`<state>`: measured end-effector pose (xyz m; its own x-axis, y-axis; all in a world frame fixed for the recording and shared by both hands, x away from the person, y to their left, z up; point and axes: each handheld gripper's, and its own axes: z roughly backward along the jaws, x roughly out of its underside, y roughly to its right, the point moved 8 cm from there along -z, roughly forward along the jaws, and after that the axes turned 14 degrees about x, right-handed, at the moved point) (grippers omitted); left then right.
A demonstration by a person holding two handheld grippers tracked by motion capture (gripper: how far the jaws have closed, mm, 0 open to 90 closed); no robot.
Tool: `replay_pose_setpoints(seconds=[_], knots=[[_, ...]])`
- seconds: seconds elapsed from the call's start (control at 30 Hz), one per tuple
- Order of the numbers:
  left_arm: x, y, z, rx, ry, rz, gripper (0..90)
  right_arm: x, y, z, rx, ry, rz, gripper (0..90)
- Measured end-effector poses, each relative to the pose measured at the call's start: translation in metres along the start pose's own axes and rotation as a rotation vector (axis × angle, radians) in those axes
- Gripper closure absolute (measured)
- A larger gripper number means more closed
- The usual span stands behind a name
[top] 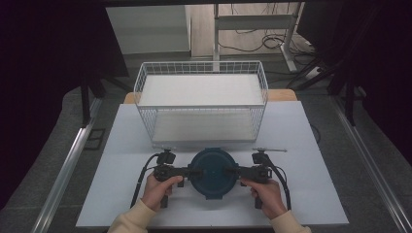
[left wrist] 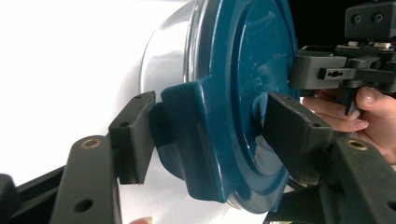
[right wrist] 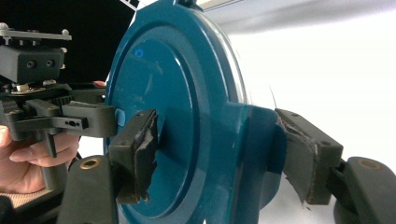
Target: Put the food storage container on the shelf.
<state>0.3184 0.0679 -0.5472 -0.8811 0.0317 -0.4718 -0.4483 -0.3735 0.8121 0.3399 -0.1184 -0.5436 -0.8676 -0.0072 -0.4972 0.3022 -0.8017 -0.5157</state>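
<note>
A round container with a dark teal lid (top: 213,174) sits on the white table near the front edge. My left gripper (top: 192,171) comes in level from its left side, and my right gripper (top: 233,171) from its right. In the left gripper view the left gripper (left wrist: 210,135) straddles a side clip of the lid (left wrist: 187,140), one pad on the clip and the other on the lid top. In the right gripper view the right gripper (right wrist: 219,154) clamps the opposite clip (right wrist: 257,149) the same way, with worn pads pressed against it. The container's pale body (left wrist: 163,60) shows below the lid.
A white wire basket (top: 201,65) with a white liner stands behind the container at the table's middle back. The white table top (top: 311,194) spreads to both sides. Dark floor, metal rails and cables surround the table.
</note>
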Motion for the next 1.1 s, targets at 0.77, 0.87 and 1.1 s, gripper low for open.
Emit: replay_pose_setpoints(seconds=[0.77,0.87,1.1], knots=[[-0.007,0.03,0.02,0.012,0.047,-0.064,41.0,-0.012,-0.027,0.029,0.009,0.104,0.122,35.9],[-0.011,0.031,0.023,0.015,0.058,-0.07,41.0,-0.017,-0.032,0.031,0.009,0.115,0.139,35.9],[-0.021,0.034,0.03,0.02,0.078,-0.081,40.9,-0.028,-0.039,0.033,0.006,0.128,0.165,36.6]])
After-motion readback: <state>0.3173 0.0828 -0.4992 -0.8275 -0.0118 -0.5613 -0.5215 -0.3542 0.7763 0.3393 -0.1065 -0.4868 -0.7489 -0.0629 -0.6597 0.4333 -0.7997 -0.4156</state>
